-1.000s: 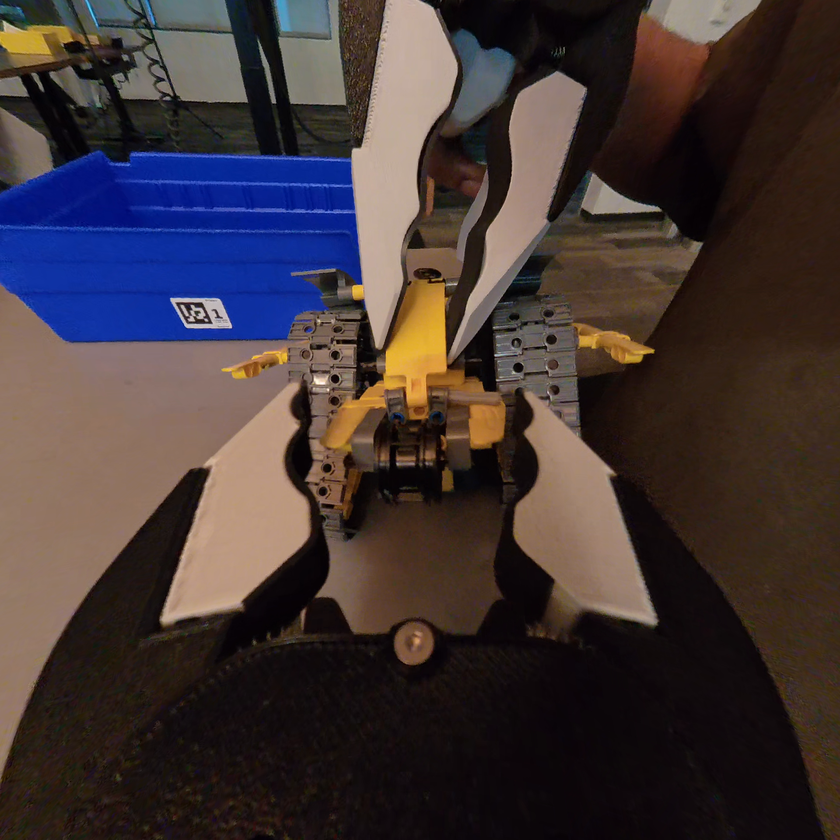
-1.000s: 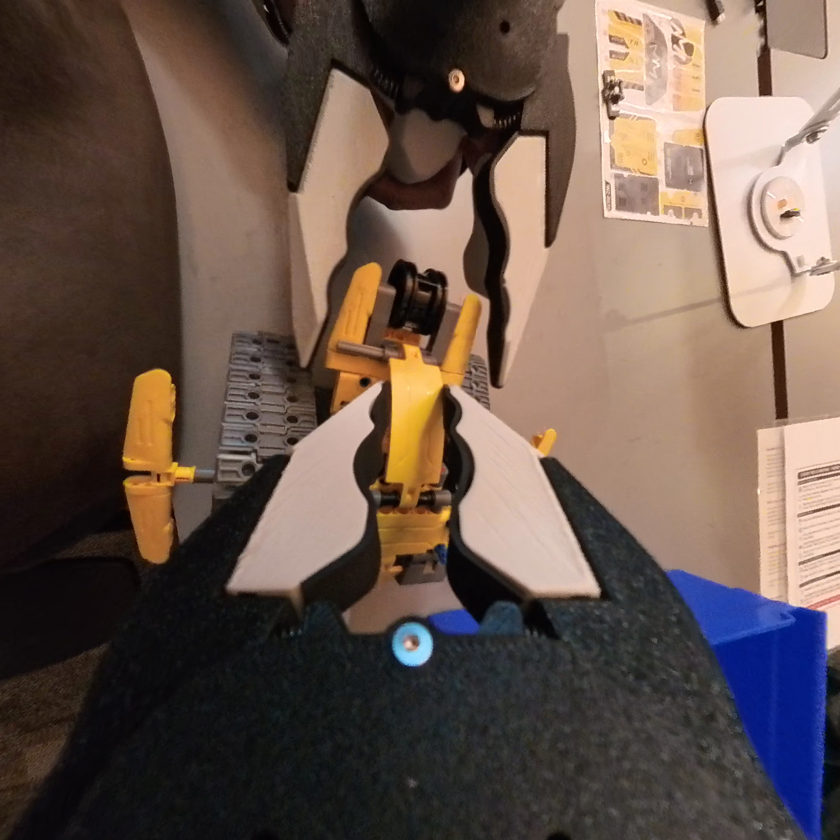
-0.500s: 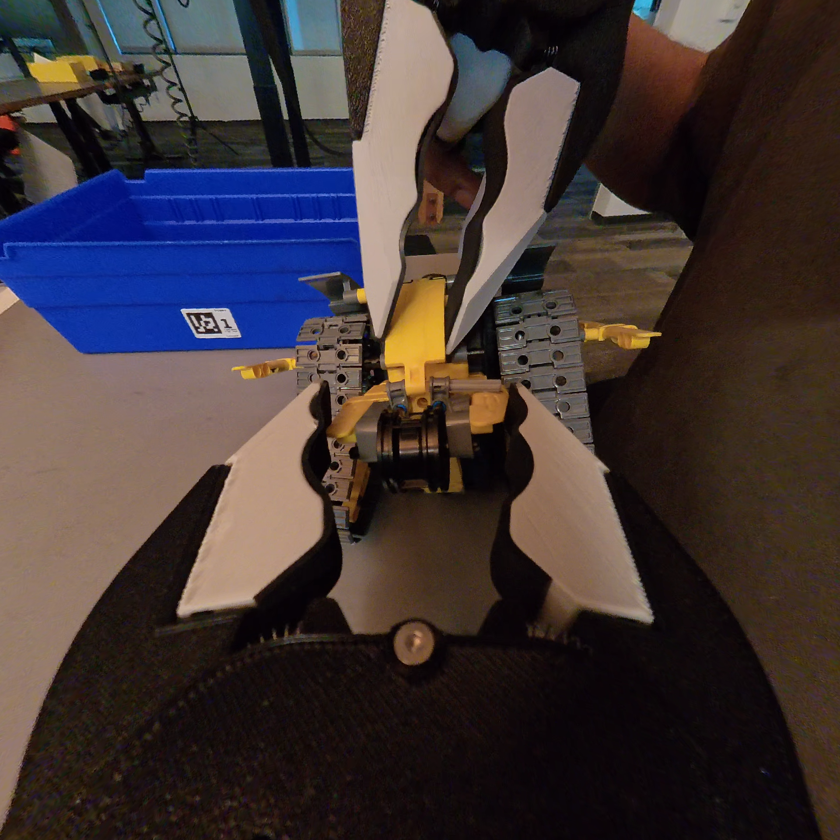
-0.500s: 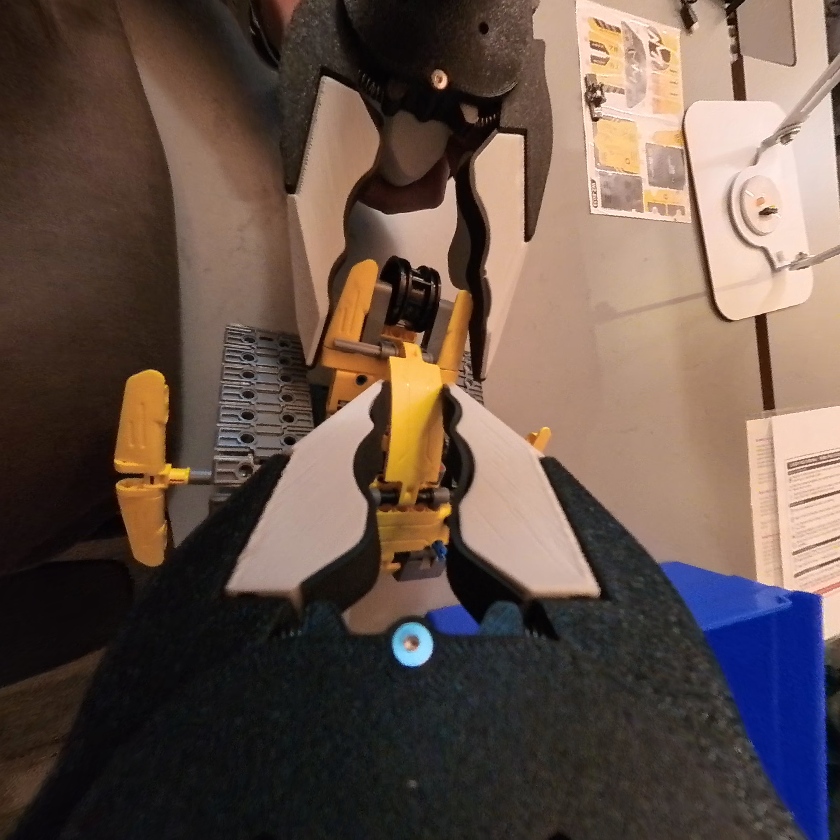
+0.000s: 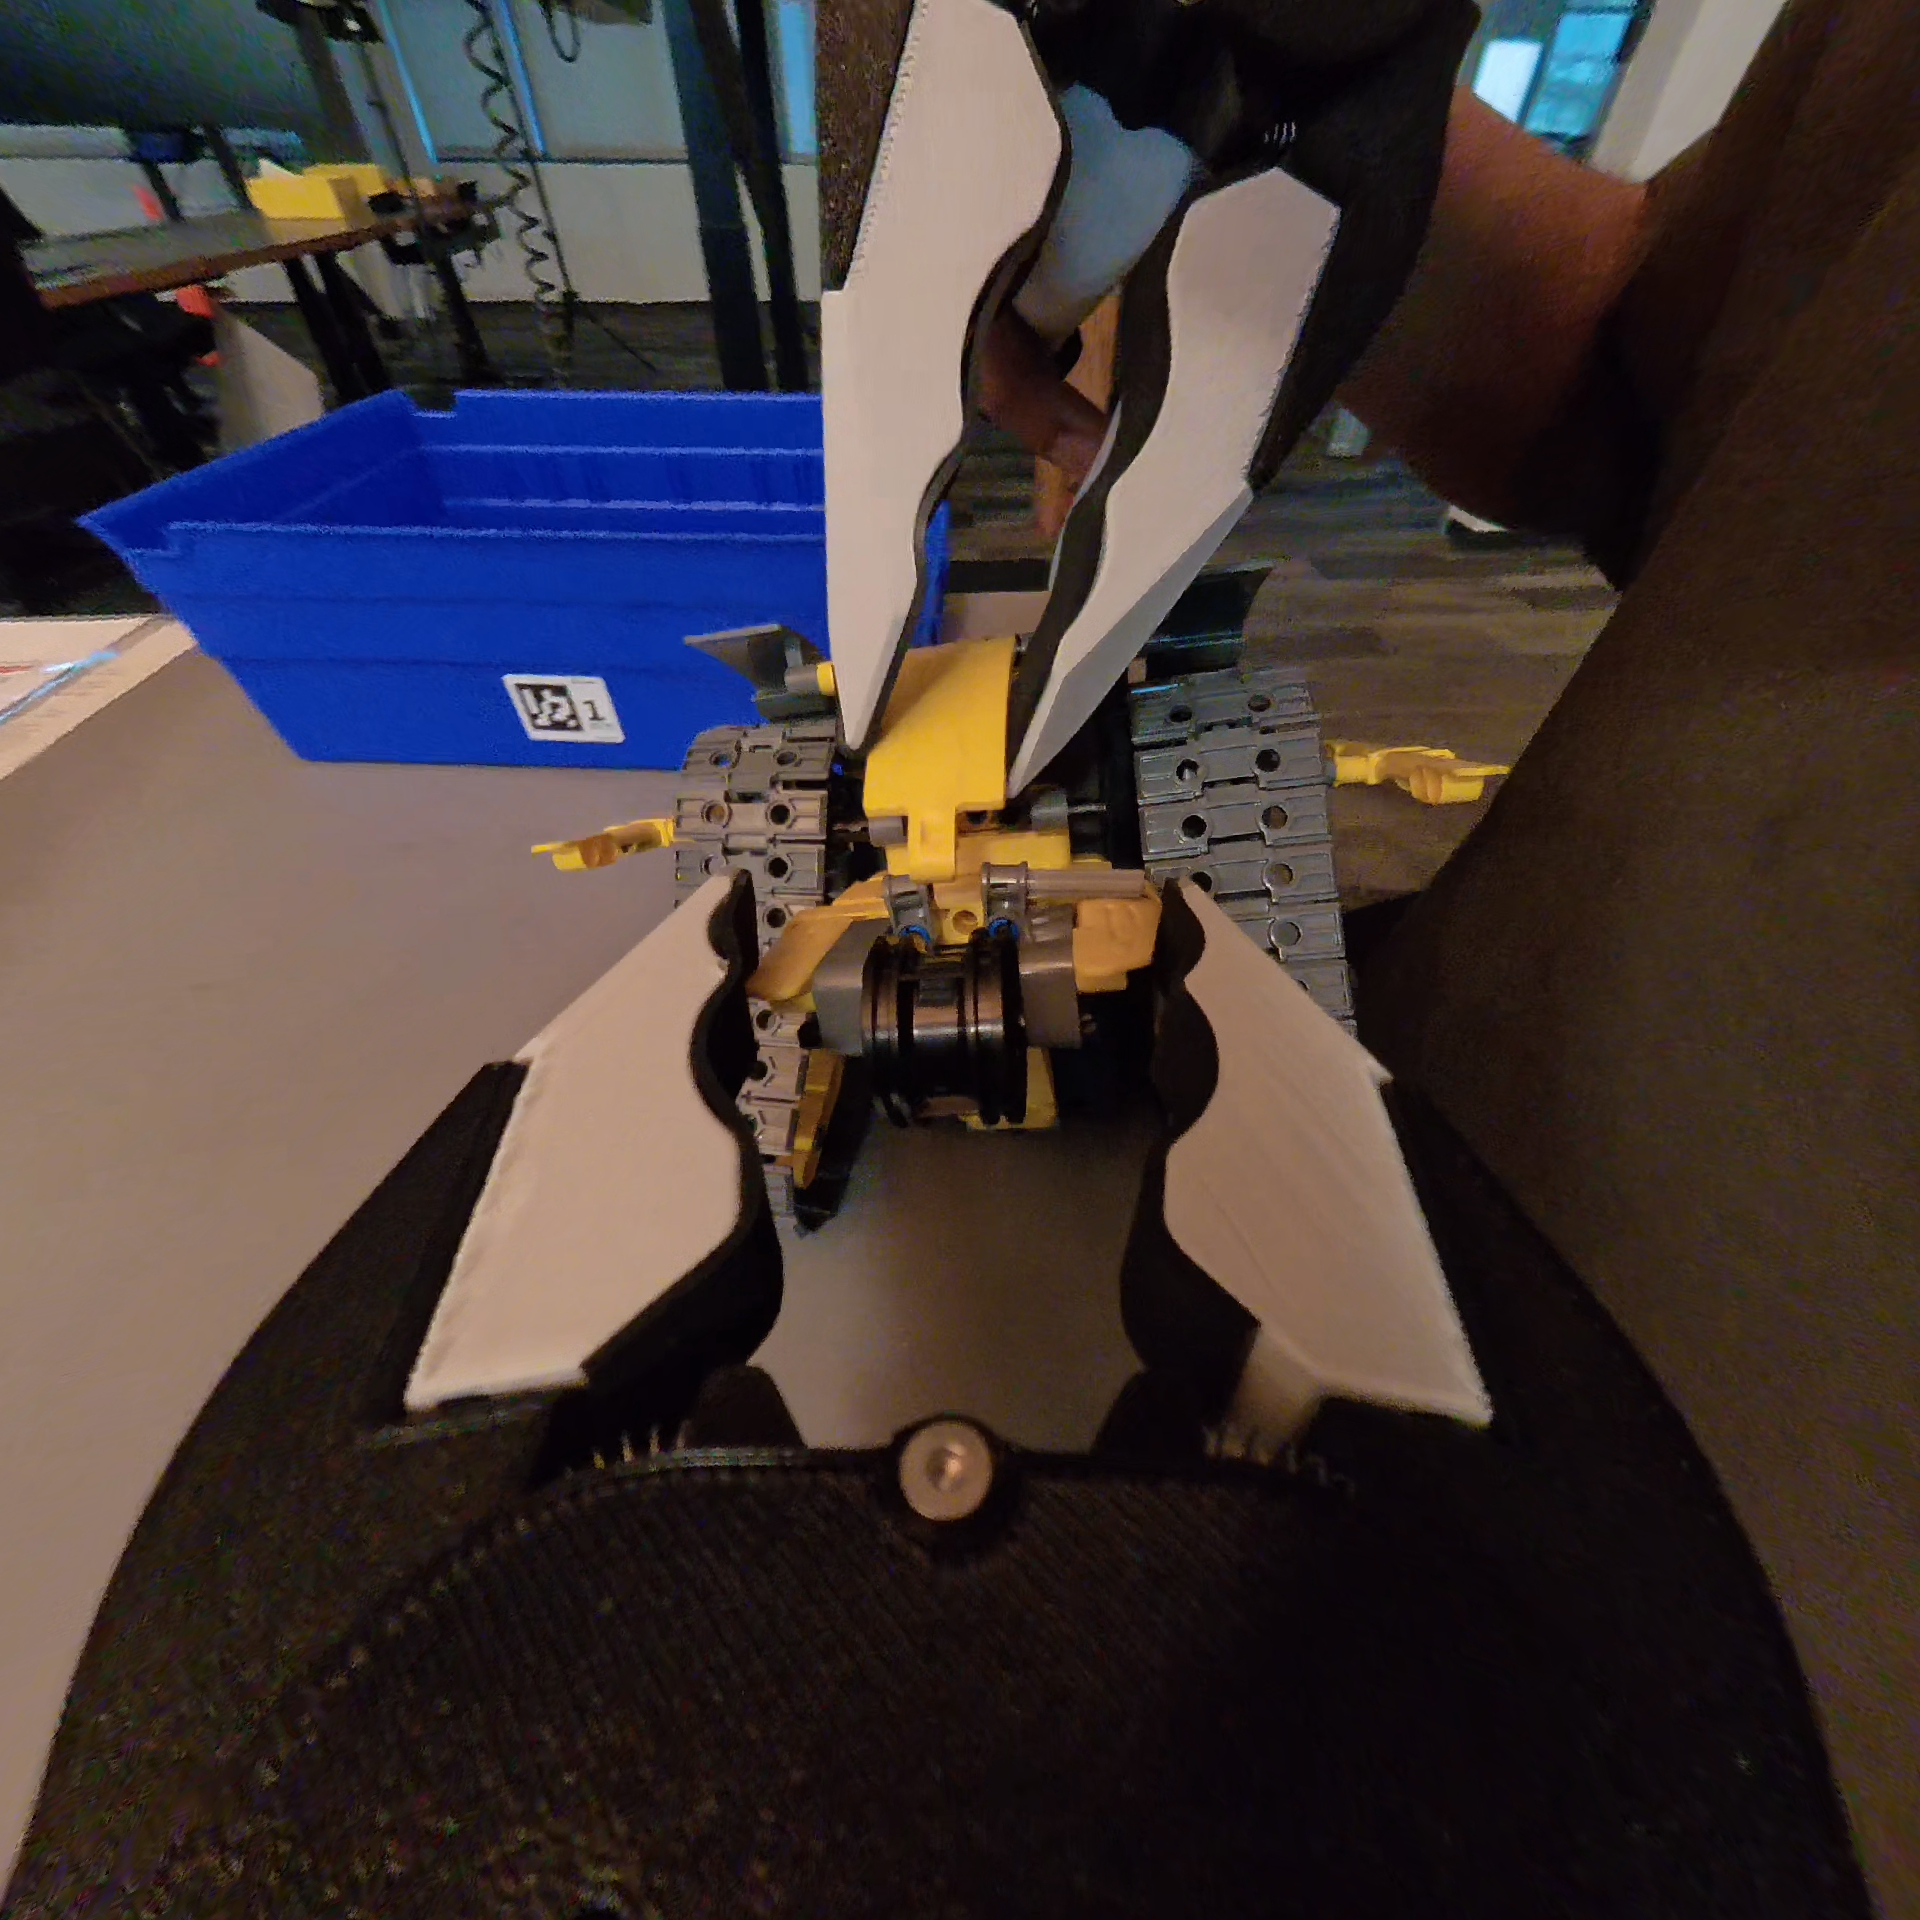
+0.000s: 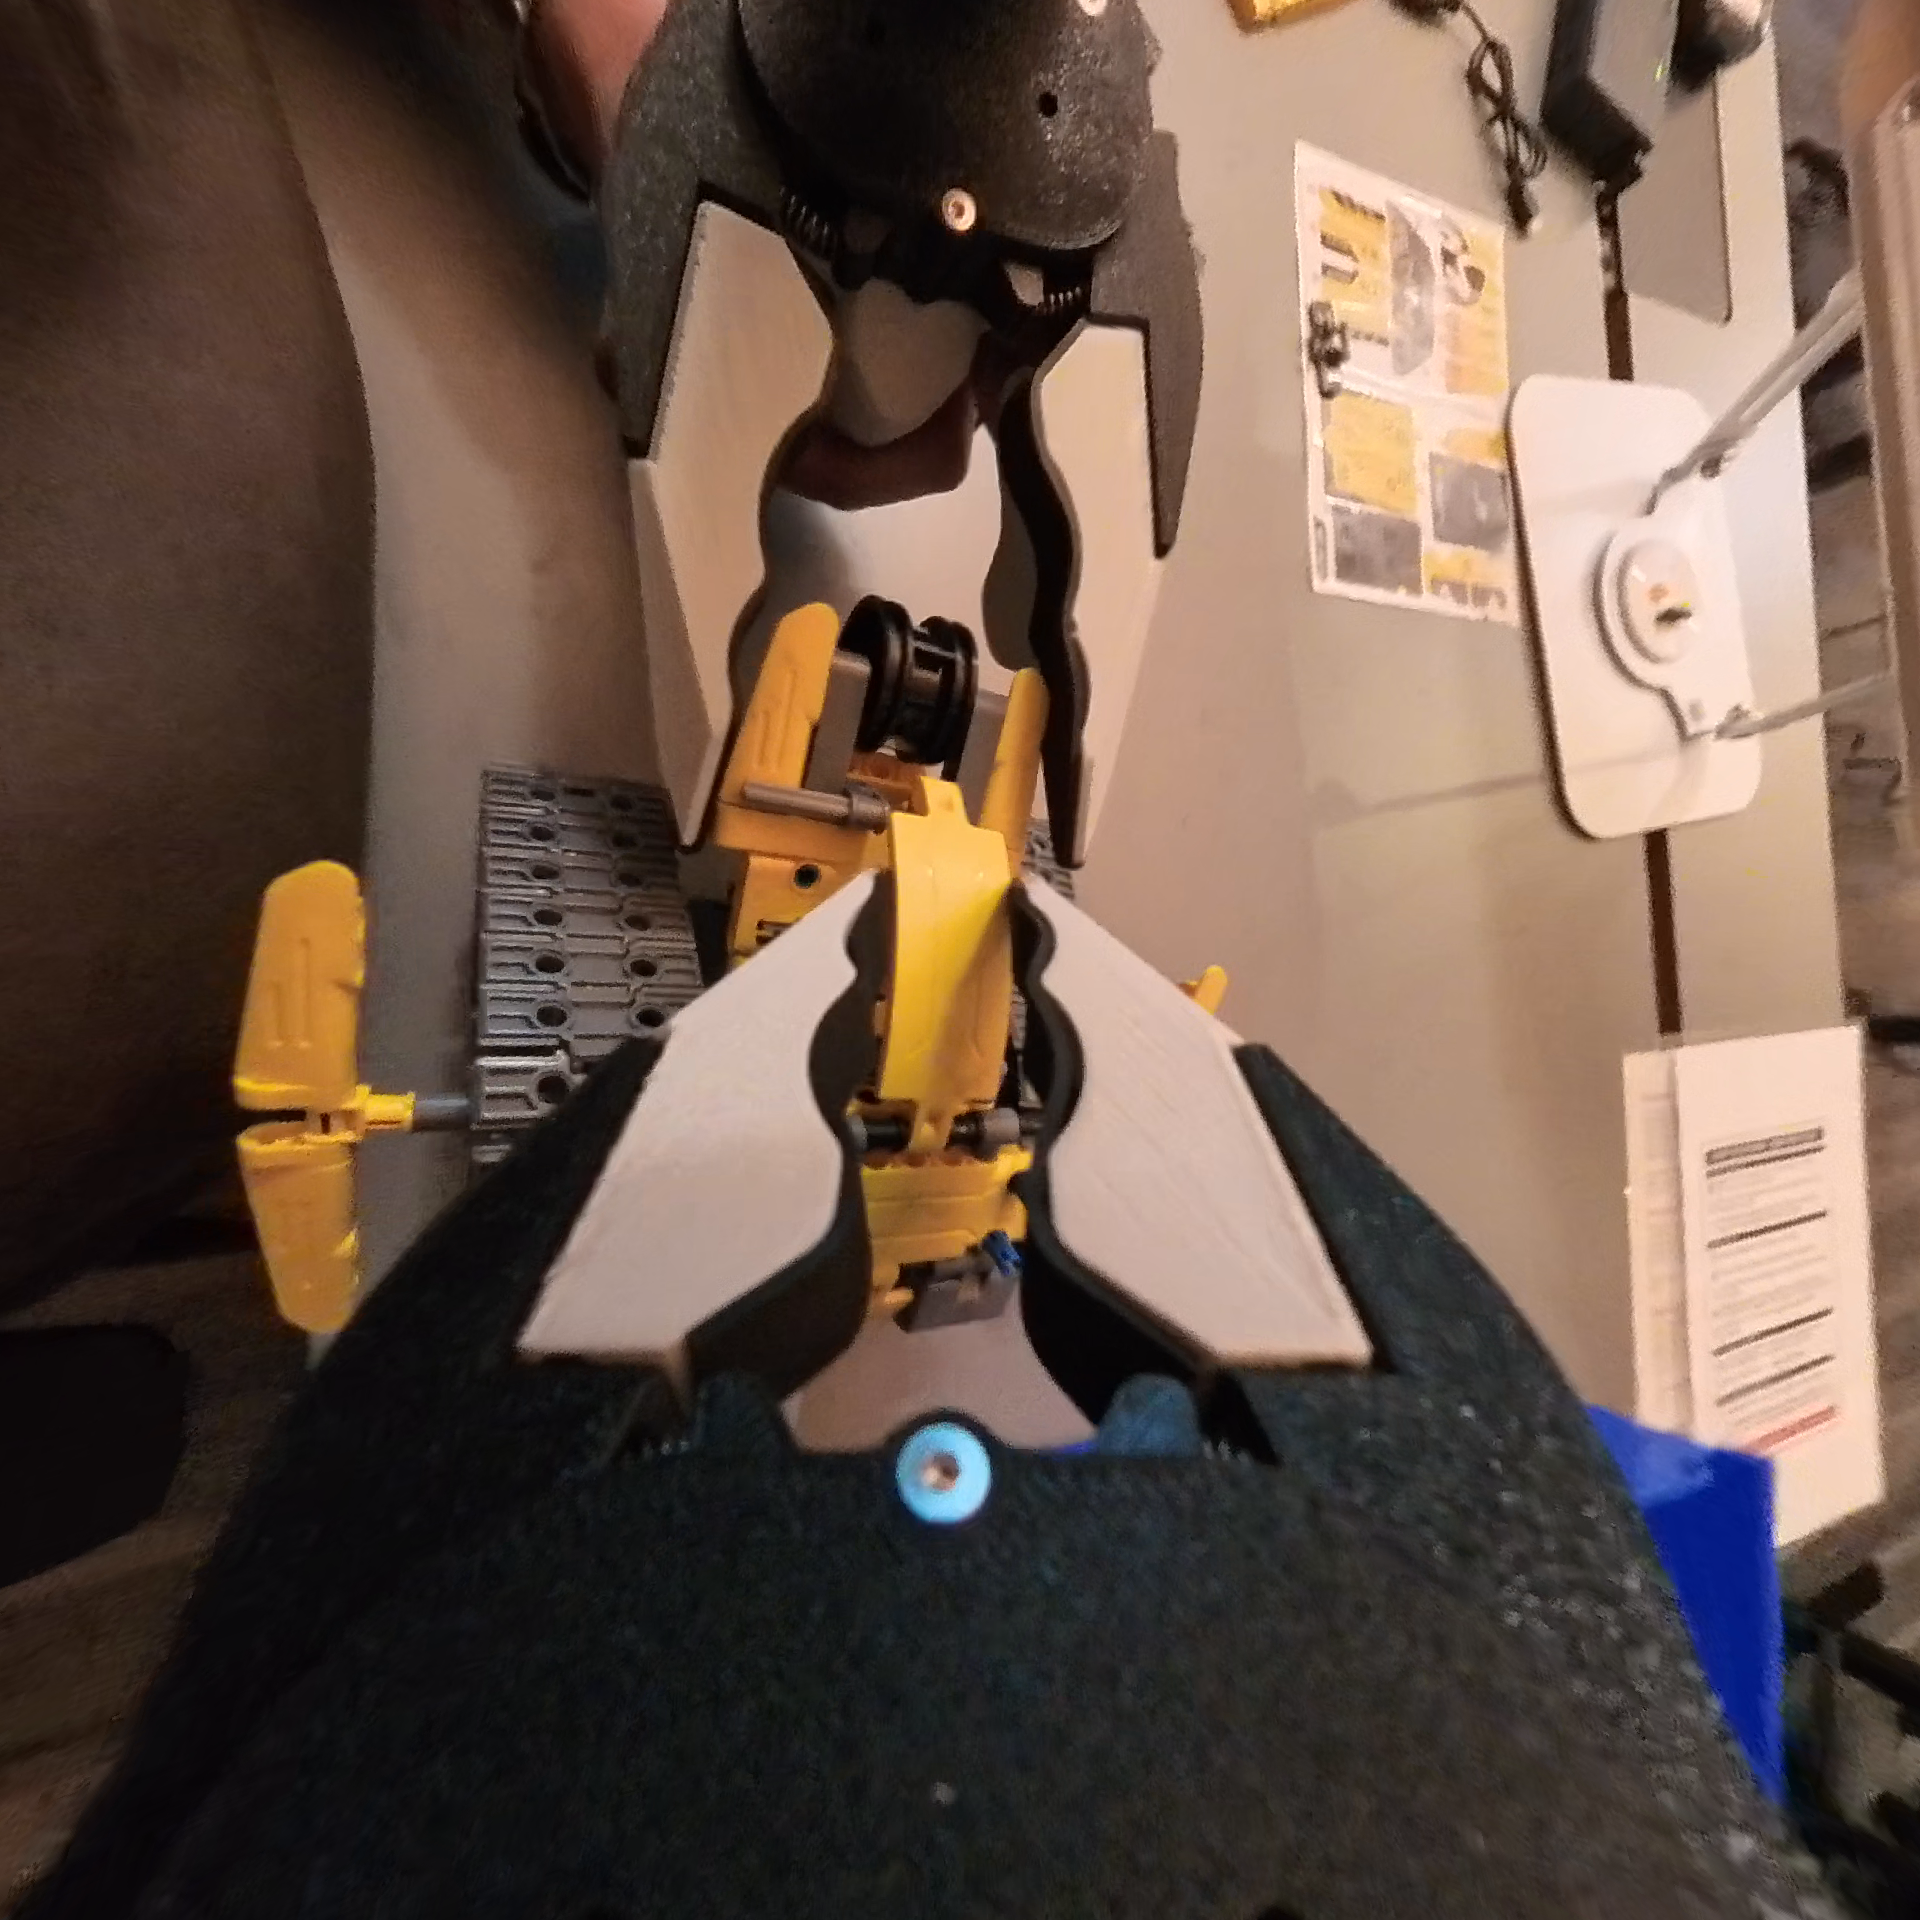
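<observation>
A yellow and grey brick-built tracked vehicle (image 5: 966, 935) stands on the grey table (image 5: 260, 987). It has grey treads (image 5: 1226, 790), a black wheel (image 5: 940, 1023) at its front and yellow blades (image 6: 301, 1101) on side axles. My left gripper (image 5: 951, 904) is open. Its fingers flank the yellow front assembly closely; I cannot tell if they touch it. My right gripper (image 6: 945, 894) reaches in from the opposite side and is shut on the vehicle's yellow curved panel (image 6: 940, 966). It also shows in the left wrist view (image 5: 935, 758), coming down from above.
A blue bin (image 5: 468, 540) with a marker tag stands behind the vehicle on the left. A person's arm and dark clothing (image 5: 1662, 935) fill the right side. A printed sheet (image 6: 1403, 395), a white stand base (image 6: 1642, 623) and a paper (image 6: 1766, 1247) lie on the table. The tips of both grippers are at nearly the same place.
My left gripper has moved in closer, so its fingers now flank the vehicle's front, and its jaws have narrowed slightly. My right gripper has kept its hold on the yellow panel.
</observation>
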The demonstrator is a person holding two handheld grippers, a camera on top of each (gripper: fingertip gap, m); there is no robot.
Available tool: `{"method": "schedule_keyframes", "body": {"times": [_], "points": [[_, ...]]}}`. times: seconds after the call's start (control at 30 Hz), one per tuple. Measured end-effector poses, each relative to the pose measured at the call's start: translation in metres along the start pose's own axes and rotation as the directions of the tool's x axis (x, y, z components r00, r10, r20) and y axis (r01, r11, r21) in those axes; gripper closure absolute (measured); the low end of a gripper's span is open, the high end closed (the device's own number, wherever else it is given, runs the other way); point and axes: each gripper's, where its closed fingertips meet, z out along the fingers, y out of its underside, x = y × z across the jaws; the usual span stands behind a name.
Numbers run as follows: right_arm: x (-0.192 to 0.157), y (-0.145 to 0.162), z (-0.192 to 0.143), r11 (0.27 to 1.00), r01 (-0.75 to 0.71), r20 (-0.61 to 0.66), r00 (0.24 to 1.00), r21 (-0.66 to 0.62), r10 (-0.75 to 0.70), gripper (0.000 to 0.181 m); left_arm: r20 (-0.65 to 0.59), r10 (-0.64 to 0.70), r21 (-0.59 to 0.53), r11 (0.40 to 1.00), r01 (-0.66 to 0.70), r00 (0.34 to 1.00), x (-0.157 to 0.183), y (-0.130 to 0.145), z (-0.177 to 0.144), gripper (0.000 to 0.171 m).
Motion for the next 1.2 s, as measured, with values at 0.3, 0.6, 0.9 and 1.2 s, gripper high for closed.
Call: {"method": "schedule_keyframes", "body": {"times": [0.3, 0.6, 0.9, 1.2], "points": [[0.010, -0.070, 0.053, 0.925, 0.379, 0.052, 0.924, 0.028, -0.380, 0.161, 0.358, -0.040, -0.020, 0.998, 0.051, 0.933, -0.013, 0.023, -0.080, 0.097], [0.002, -0.116, 0.078, 0.906, 0.423, 0.044, 0.905, 0.013, -0.423, 0.145, 0.544, -0.015, -0.103, 0.991, 0.085, 0.839, 0.009, 0.054, -0.131, 0.109], [-0.023, -0.135, 0.024, 0.971, 0.124, -0.173, 0.981, 0.204, -0.089, 0.141, 0.558, -0.006, -0.117, 0.989, 0.086, 0.830, 0.032, 0.061, -0.149, 0.099], [-0.092, -0.125, 0.001, 0.921, 0.009, -0.299, 0.947, 0.390, 0.117, 0.141, 0.635, 0.033, -0.079, 0.997, 0.022, 0.772, 0.034, 0.030, -0.173, 0.082]]}}
